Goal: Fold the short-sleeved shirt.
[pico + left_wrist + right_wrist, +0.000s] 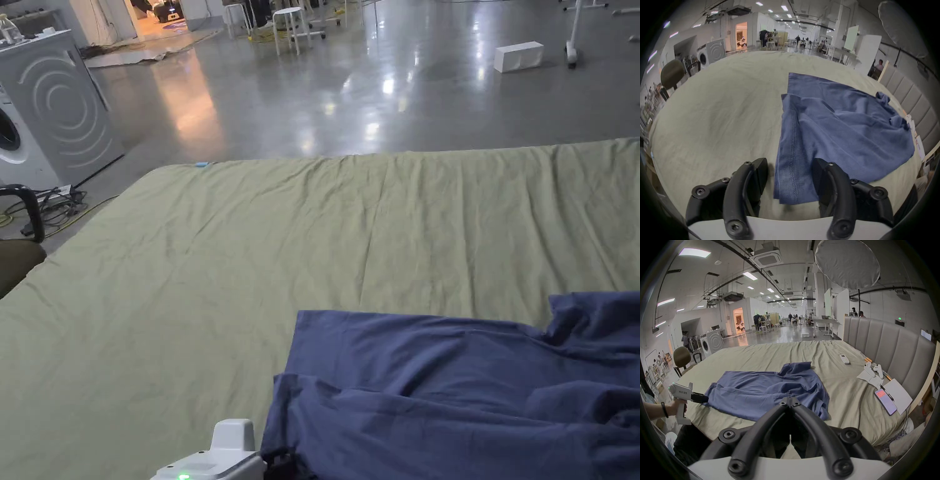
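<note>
at the bed's near edge, by the shirt's left corner, our left gripper (790, 183) stands released, jaws spread wide with the hemmed corner of the shirt (843, 129) lying between them, not pinched. in the right gripper view the same left gripper (705, 398) sits low at that corner, its tip touching or just beside the cloth, and the hand (676, 404) holds its grip off the bed's edge.

our right gripper (790, 398) is clenched, jaws meeting at the tips. it points at the shirt's near right part, but we cannot tell whether any cloth is caught between the tips; it looks empty to us.

the shirt (766, 391) lies on the bed (187, 281), toward the near edge and right of the middle. it is blue, partly spread, with a flap doubled over near the left side and a bunched sleeve toward the headboard (893, 344). beyond it, by the headboard, lie a remote (844, 359), two controllers (873, 369) and a phone (885, 400).

we judge the folding is at an early step: laying hold of the left hem corner. next, the left jaws should close on both layers of that corner, and the right gripper should open and take a matching point, so that we can lift and smooth before folding.
</note>
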### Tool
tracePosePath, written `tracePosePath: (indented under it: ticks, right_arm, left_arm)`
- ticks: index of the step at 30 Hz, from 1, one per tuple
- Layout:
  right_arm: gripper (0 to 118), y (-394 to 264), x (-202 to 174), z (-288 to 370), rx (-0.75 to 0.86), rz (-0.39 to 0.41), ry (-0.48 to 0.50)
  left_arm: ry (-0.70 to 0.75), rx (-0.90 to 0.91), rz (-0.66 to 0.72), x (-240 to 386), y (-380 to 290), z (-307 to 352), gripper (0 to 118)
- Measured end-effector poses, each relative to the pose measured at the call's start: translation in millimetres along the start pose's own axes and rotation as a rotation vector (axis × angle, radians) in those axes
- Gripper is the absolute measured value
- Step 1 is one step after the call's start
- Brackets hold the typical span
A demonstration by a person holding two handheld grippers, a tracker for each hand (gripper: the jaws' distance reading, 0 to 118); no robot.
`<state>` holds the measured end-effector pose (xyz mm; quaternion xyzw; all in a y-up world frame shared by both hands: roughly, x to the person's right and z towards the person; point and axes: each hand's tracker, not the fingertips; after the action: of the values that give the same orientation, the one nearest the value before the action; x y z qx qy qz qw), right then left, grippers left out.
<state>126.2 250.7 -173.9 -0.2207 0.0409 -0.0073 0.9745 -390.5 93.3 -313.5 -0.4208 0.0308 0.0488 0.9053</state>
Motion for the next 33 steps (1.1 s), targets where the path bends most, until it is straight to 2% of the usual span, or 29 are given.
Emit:
tracePosePath:
  ticks: [1, 4, 5, 7, 10, 11, 12, 13, 14, 17, 19, 20, 22, 24, 25, 26, 30, 33]
  right_arm:
    - [0, -1, 2, 0, 0.001, -0.011, 0.0]
    - [0, -1, 8, -1, -0.002, -0.034, -0.008]
    - [0, -1, 11, -2, -0.004, -0.038, -0.01]
    - [0, 3, 18, -7, -0.016, -0.012, -0.051]
    - [2, 6, 37, -27, 0.038, 0.068, -0.197]
    - [25, 5, 47, -42, 0.02, 0.053, -0.218]
    - [57, -5, 61, -60, -0.079, -0.032, -0.197]
    - [85, -13, 74, -83, -0.165, -0.076, -0.159]
    - [100, -19, 83, -100, -0.22, -0.121, -0.136]
    - [90, -34, 90, -141, -0.31, -0.225, -0.1]
    - [90, -46, 93, -168, -0.368, -0.238, -0.125]
    - [86, -58, 95, -186, -0.395, -0.217, -0.129]
    - [60, -71, 93, -206, -0.439, -0.161, -0.139]
    - [50, -77, 83, -212, -0.447, -0.081, -0.186]
    - [36, -76, 79, -206, -0.4, -0.061, -0.164]
    - [13, -75, 79, -202, -0.4, -0.079, -0.155]
    - [8, -65, 74, -190, -0.39, -0.097, -0.141]
    - [7, -62, 75, -180, -0.312, -0.094, -0.143]
  left_arm:
    - [0.011, -0.007, -0.016, 5, -2, 2, 56]
    - [0.049, -0.023, -0.095, 22, 0, 3, 19]
    - [0.031, -0.039, -0.106, 22, -1, -3, 11]
    - [0.071, -0.071, -0.177, 29, 0, -9, 10]
    - [0.054, -0.115, -0.209, 30, 7, -11, 10]
    - [0.043, -0.126, -0.204, 28, 10, -11, 10]
    - [0.033, -0.136, -0.197, 26, 12, -11, 10]
    - [0.019, -0.146, -0.18, 23, 15, -11, 10]
    - [0.012, -0.149, -0.165, 21, 15, -12, 10]
    - [0.002, -0.155, -0.152, 19, 16, -13, 10]
    - [0.001, -0.155, -0.153, 19, 15, -12, 10]
    - [-0.001, -0.154, -0.156, 18, 14, -12, 10]
    - [-0.005, -0.153, -0.149, 19, 16, -14, 10]
    - [-0.012, -0.148, -0.14, 18, 15, -14, 10]
    - [-0.013, -0.144, -0.136, 11, 14, -17, 10]
    - [-0.014, -0.138, -0.131, 10, 12, -18, 10]
    - [-0.021, -0.121, -0.163, 13, 11, -12, 10]
    - [-0.051, -0.054, -0.09, 2, 18, 6, 9]
